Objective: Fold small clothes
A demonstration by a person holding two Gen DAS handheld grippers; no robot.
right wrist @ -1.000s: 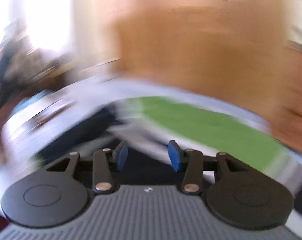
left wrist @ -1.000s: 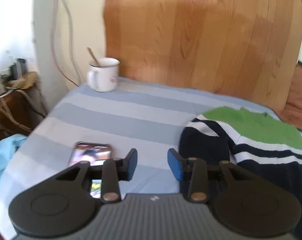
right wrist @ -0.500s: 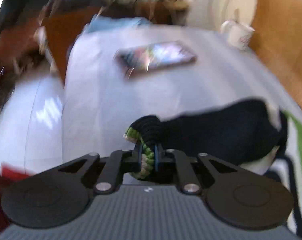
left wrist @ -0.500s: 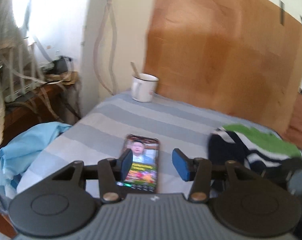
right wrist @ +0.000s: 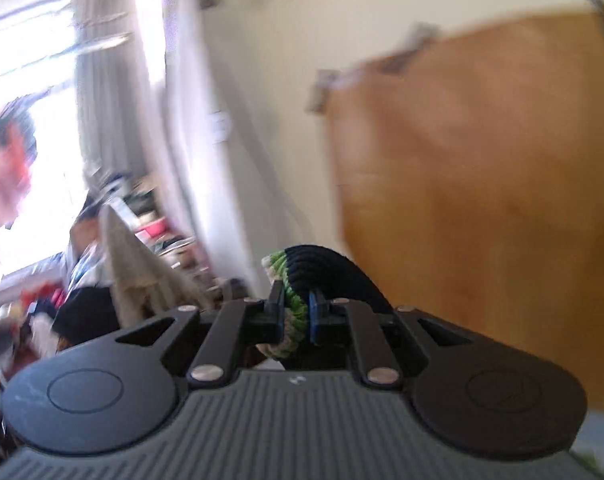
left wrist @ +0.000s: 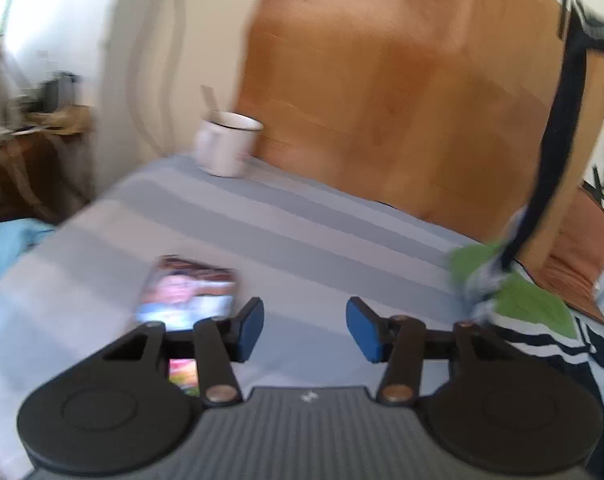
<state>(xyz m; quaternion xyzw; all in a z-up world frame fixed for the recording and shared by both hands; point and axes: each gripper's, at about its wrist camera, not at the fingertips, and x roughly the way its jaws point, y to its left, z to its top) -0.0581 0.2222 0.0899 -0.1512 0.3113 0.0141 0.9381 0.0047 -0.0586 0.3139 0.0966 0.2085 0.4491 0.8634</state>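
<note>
Right wrist view, nearest first: the right gripper (right wrist: 294,314) is pinched tight on the ribbed cuff of the navy, white and green striped knit sweater (right wrist: 329,272). The cuff bunches between the blue pads, green edge toward 9 o'clock, navy rib arching off toward 1 o'clock. Beyond it only a blurred wall and the orange wooden headboard (right wrist: 481,200) show, so this gripper is judged to be raised and pointing well above the bed.

Left wrist view, nearest first: the left gripper (left wrist: 305,330) is spread wide and holds nothing, low over the blue-and-grey striped bedsheet (left wrist: 294,232). A lit smartphone (left wrist: 188,296) lies at 10 o'clock, just beside the left finger. At 3 o'clock the sweater body (left wrist: 533,320) lies partly on the sheet, with a dark sleeve stretched steeply up toward 1 o'clock. Far back at 11 o'clock stands a white enamel mug (left wrist: 228,146) with a utensil in it, against the headboard.

Risks, as judged:
- The grip is on the cuff only, so the knit could stretch or slip out under the body's weight.
- The hanging body may drag, bunch and lose any flat layout.
- A swinging garment could sweep the phone, or reach the mug and tip it.
- Both views are motion-blurred, so edge alignment is uncertain.
</note>
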